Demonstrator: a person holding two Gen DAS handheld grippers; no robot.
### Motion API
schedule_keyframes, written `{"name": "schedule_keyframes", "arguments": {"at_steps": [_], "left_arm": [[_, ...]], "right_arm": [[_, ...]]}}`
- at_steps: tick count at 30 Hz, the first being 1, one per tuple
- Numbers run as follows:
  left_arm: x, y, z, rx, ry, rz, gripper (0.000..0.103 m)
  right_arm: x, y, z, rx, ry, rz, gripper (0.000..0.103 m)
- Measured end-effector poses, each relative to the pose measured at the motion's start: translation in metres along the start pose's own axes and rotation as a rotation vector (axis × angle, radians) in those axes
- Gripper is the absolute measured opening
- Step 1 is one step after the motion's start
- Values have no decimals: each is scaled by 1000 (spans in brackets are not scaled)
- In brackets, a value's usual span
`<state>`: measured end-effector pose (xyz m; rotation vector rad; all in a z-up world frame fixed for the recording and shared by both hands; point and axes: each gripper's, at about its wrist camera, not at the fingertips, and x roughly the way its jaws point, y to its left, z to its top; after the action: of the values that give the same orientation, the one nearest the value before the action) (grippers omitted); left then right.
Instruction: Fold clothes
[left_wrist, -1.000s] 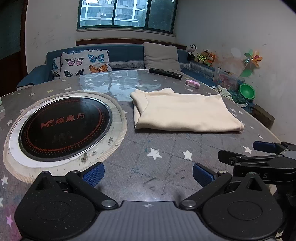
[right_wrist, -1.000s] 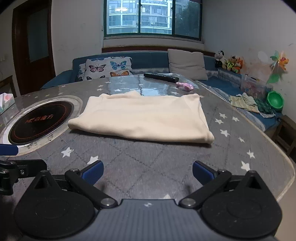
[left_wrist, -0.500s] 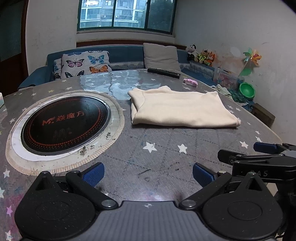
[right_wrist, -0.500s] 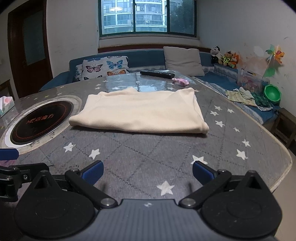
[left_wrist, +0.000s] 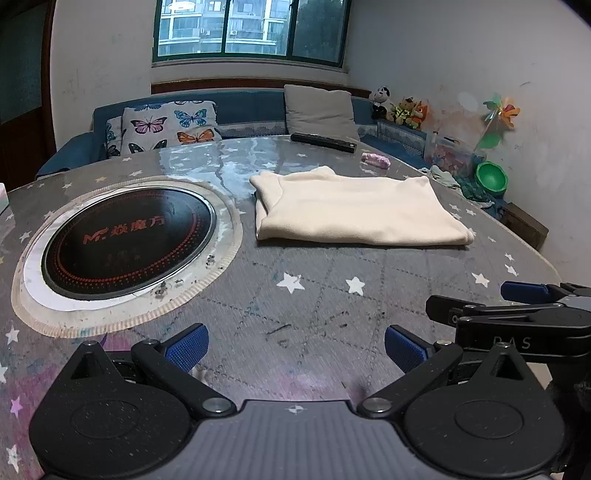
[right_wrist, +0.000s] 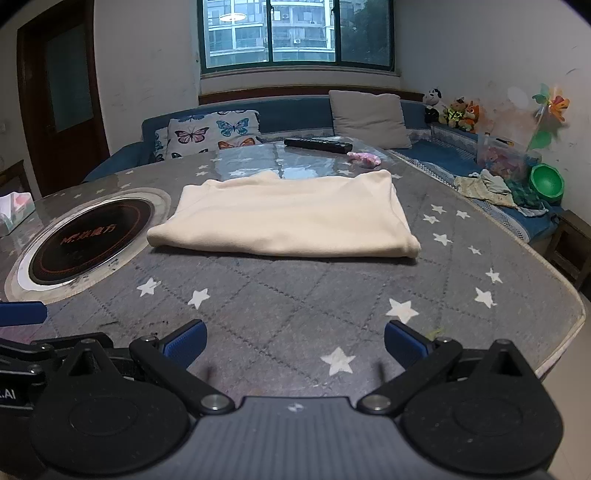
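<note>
A cream garment lies folded into a flat rectangle on the grey star-patterned table; it also shows in the right wrist view. My left gripper is open and empty, low over the table's near edge, well short of the garment. My right gripper is open and empty too, near the front edge, apart from the garment. The right gripper shows at the right of the left wrist view.
A round black induction hob is set into the table at the left. A remote control and a small pink object lie at the far side. A sofa with cushions stands behind. The table edge falls away at the right.
Both grippers have drawn back toward the table's near edge, away from the folded garment, and stay open. The garment has not moved.
</note>
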<state>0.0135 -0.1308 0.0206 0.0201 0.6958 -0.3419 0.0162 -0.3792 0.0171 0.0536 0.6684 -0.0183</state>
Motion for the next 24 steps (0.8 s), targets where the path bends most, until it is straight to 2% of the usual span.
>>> {"name": "schedule_keyframes", "arguments": {"at_steps": [24], "left_arm": [[2,-12,-4,27,6,2,103]], "right_arm": [[2,-3,-4,22,12,13,103]]}}
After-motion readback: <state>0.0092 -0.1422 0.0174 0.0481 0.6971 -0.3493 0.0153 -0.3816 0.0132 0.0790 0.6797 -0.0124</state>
